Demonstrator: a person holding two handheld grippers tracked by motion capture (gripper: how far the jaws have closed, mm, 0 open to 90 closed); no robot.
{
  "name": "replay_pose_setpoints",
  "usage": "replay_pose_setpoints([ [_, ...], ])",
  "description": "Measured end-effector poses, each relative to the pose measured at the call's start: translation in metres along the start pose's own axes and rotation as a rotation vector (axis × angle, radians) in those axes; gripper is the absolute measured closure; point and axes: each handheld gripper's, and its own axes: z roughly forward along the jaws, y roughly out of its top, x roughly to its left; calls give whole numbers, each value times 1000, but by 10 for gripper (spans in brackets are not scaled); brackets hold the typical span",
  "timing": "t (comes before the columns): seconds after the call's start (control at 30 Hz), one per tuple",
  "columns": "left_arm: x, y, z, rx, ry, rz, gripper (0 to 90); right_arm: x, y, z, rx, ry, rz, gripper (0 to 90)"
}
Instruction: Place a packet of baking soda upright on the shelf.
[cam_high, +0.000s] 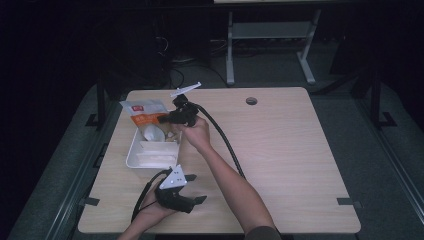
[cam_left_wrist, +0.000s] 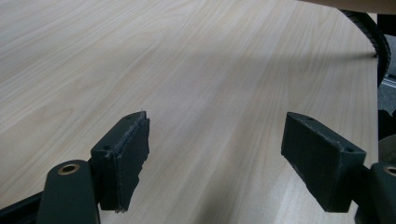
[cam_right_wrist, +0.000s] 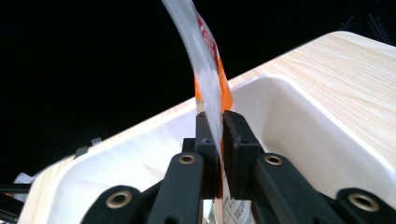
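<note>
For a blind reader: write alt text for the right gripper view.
The right tool is shut on the edge of an orange and white packet, held above a white tray on a pale wooden table. The background is dark.

Left gripper (cam_high: 200, 199): held low near the table's near edge by the left hand (cam_high: 152, 210), jaws spread wide, nothing between them. Right gripper (cam_high: 165, 119): held by the right hand (cam_high: 195, 132), forearm reaching forward across the table, jaws pinched tight on a packet (cam_right_wrist: 210, 79).
</note>
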Motion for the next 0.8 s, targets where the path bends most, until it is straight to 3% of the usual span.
replay_pose_setpoints([
  [0.27, -1, 0, 1, 6, -2, 6, 229, 3, 1, -7, 37, -37, -49, 801],
  [0.5, 0, 0, 1, 7, -1, 3, 229, 6, -8, -4, 118, -46, -81, 800],
  [0.8, -1, 1, 1, 2, -4, 3, 228, 5, -13, 0, 178, -57, -102, 885],
])
